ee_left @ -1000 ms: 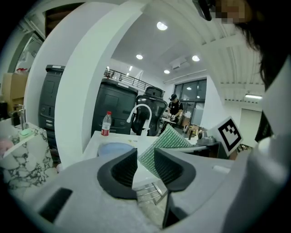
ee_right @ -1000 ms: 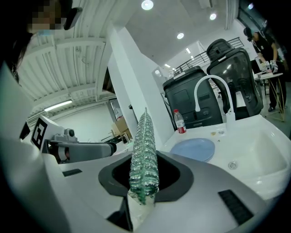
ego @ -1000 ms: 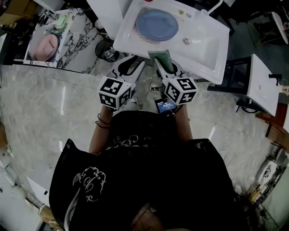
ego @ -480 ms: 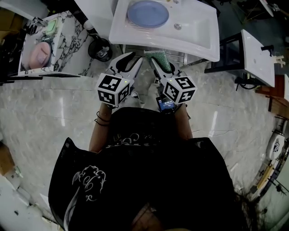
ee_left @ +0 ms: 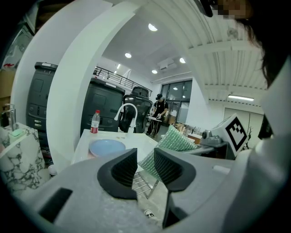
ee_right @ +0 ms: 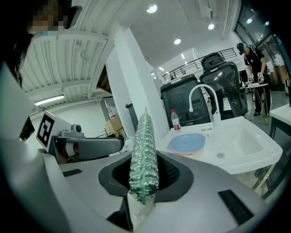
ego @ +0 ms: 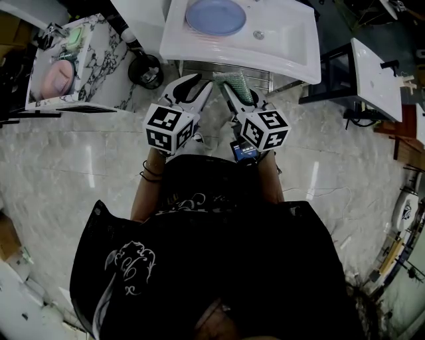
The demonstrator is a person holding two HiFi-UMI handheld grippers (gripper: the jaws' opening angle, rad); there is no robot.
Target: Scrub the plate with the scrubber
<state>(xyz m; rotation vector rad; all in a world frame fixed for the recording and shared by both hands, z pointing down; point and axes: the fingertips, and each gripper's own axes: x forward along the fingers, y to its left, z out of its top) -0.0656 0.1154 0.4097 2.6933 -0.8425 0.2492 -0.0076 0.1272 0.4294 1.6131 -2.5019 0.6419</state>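
Observation:
A round blue plate (ego: 214, 16) lies in the left part of the white sink (ego: 292, 50), at the top of the head view. It also shows as the blue plate (ee_left: 107, 147) in the left gripper view and the blue plate (ee_right: 187, 142) in the right one. My right gripper (ego: 240, 91) is shut on a green scrubber (ego: 237, 84), held on edge between its jaws and just short of the sink's front edge; up close the scrubber (ee_right: 144, 154) stands upright. My left gripper (ego: 194, 85) hangs beside it, open, with nothing between its pads (ee_left: 123, 169).
A curved faucet (ee_right: 202, 98) and a red-capped bottle (ee_right: 174, 119) stand at the sink's back. A wire rack (ee_left: 144, 182) sits under the sink. A marble counter (ego: 99, 63) with pink and green items and a black bin (ego: 146, 70) are left; white tables (ego: 375, 80) right.
The sink and plate have slid toward the top of the head view. The scrubber's tip, earlier over the sink's front edge, is now short of it. Both grippers keep their states.

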